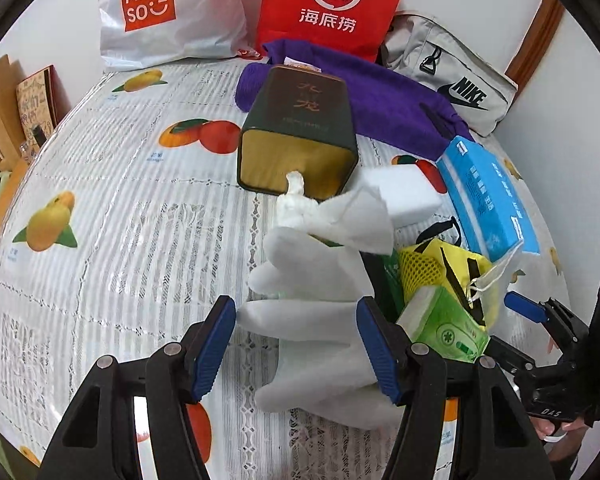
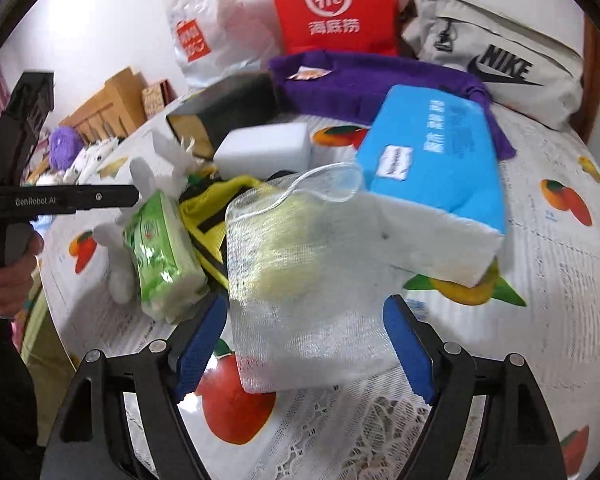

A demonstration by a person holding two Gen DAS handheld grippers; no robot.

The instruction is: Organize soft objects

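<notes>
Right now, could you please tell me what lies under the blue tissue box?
The blue tissue box leans on a white mesh bag and a purple towel. Its far side touches a white sponge block. Anything lying beneath its base is hidden.

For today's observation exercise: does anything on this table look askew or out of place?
Yes. The dark tin lies tipped on its side, open end facing forward, with crumpled tissue at its mouth. The blue tissue pack sits tilted on the heap.
</notes>
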